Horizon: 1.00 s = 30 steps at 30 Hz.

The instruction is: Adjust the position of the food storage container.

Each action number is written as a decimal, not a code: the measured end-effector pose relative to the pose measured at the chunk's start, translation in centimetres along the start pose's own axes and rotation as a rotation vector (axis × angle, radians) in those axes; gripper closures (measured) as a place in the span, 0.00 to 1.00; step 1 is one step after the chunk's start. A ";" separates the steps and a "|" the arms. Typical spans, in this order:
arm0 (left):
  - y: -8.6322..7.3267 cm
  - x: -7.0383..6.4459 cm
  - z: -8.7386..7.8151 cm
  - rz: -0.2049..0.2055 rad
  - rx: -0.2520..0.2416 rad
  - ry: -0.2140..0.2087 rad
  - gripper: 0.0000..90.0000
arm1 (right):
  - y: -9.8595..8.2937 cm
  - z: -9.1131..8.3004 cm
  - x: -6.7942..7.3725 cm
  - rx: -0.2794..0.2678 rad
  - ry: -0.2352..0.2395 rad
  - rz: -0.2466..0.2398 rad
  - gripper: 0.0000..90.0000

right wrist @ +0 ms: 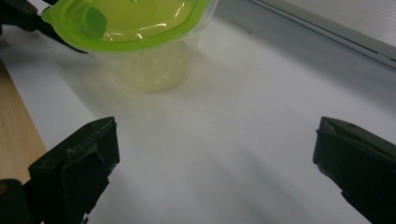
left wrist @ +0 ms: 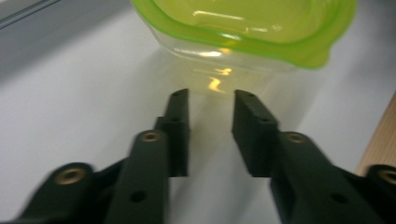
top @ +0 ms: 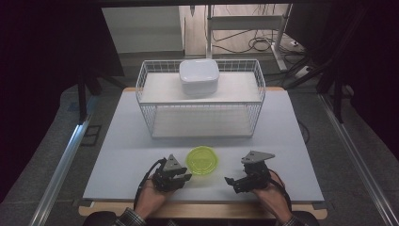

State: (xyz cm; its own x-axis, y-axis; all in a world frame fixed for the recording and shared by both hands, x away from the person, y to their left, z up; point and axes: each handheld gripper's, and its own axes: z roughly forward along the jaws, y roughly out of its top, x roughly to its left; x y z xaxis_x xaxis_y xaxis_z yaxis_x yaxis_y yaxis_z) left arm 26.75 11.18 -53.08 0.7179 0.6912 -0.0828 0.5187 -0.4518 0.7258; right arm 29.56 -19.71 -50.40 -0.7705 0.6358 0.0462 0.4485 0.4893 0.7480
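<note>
Cropping container [left wrist: 243, 32] beyond fingers [left wrist: 180, 126]

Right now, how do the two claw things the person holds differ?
The left gripper has its jaws nearly together; the right gripper has its jaws spread wide. The left sits right against the green-lidded container; the right is farther off. Both are black, hand-held, low over the table.

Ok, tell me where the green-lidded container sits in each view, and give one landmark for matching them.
High view: green-lidded container at the table's near edge, between the left gripper and right gripper.
Left gripper view: top centre, just beyond the fingers.
Right gripper view: upper left.
Shared landmark: the white table top under it.
</note>
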 end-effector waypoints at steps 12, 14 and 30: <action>-1.0 0.0 -3.5 -0.012 -0.094 0.029 0.31 | 0.1 -0.3 -0.3 -0.028 0.037 0.035 0.01; -1.2 0.2 -4.0 -0.023 -0.114 0.028 0.27 | 0.1 -0.4 -0.3 -0.032 0.038 0.040 0.01; -3.2 0.3 -5.7 -0.033 -0.121 0.119 0.04 | 0.2 -0.6 -0.3 -0.049 0.047 0.045 0.01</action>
State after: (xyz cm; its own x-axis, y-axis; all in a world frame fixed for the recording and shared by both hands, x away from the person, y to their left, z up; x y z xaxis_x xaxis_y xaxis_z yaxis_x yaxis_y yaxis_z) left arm 22.64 16.01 -51.57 0.6378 0.7696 -0.0313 0.4759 -0.3618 0.8017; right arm 29.60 -20.22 -49.89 -0.7709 0.6273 0.1103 0.4614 0.4307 0.7756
